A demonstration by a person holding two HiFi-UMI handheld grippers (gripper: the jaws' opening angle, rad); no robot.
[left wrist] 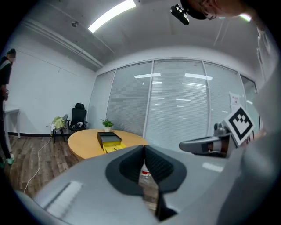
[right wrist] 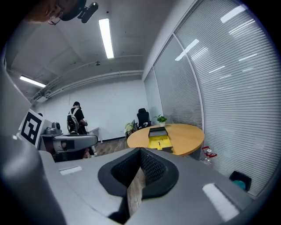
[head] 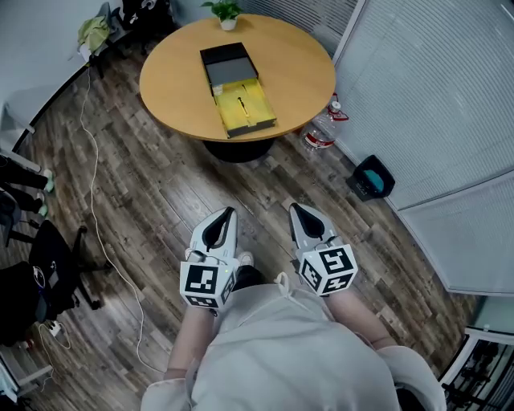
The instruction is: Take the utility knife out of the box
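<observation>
Bright ceiling strip lights — sharp frames, strong fisheye bending at edges.

**Room ahead of the jaws.** A round wooden table stood well ahead of both jaws on a dark plank floor. A potted plant sat at the table's far edge. Beyond it, to the left of the jaws, a black office chair stood near a white wall. Glass partitions with closed blinds ran along the right of the jaws, and a plastic bottle stood on the floor between them and the table's base. Strip lights lit the grey ceiling.
</observation>
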